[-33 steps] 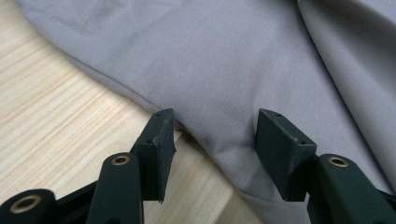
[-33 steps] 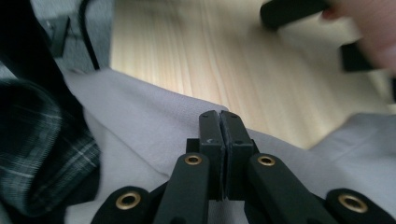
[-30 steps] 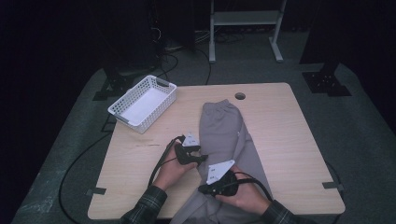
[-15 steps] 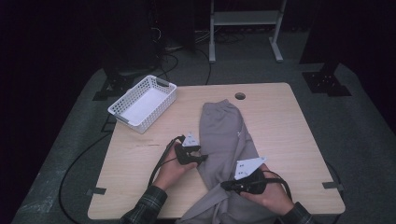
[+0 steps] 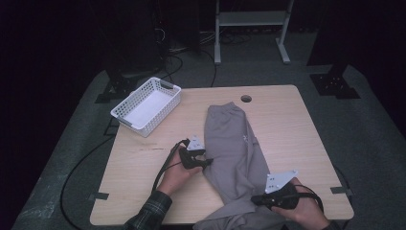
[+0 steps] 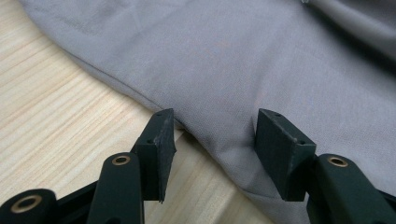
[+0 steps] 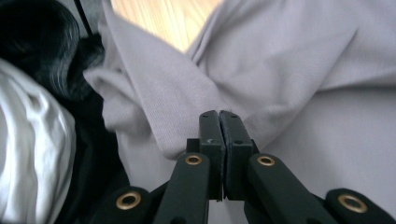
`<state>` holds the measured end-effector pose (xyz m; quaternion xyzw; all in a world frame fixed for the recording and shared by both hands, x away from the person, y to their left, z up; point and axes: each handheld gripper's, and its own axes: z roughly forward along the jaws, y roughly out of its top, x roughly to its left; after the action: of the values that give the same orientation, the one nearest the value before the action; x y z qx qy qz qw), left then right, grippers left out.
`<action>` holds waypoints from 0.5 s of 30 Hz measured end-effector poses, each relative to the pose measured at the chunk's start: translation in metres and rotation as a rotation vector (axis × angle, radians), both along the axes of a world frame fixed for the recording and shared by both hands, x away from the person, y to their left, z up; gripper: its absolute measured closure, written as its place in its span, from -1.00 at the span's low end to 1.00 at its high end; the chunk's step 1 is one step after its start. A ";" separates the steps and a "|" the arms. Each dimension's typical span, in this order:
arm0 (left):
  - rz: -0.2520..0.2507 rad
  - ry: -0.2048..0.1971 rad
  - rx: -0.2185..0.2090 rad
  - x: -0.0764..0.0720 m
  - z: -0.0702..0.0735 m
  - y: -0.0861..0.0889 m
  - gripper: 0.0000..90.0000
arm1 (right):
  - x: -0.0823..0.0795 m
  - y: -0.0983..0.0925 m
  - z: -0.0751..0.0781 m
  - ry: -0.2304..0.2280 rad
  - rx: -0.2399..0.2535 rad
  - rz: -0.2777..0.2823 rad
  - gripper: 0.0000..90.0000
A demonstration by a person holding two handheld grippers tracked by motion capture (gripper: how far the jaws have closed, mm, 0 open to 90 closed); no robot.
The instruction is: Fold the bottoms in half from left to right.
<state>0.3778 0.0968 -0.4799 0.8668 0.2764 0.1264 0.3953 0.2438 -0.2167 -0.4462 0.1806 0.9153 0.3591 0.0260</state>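
One pair of grey sweatpants (image 5: 234, 143) lay lengthwise on the wooden table (image 5: 297, 129), a small white logo unreadable. The left gripper (image 5: 207, 163) rested half-open, jaws straddling the fabric's edge. The right gripper (image 5: 254, 200) was pinched tight on a fold near the table's front edge. One white basket (image 5: 146, 105) stood well apart.

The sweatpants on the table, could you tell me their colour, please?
The sweatpants are plain light grey, clearest in the left gripper view.
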 end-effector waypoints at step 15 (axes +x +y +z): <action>0.005 -0.004 -0.006 0.001 -0.001 0.000 0.04 | -0.017 -0.036 -0.005 0.038 0.035 0.028 0.84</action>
<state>0.3790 0.0971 -0.4805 0.8647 0.2782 0.1285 0.3980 0.2273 -0.2532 -0.4511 0.1750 0.9116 0.3719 0.0002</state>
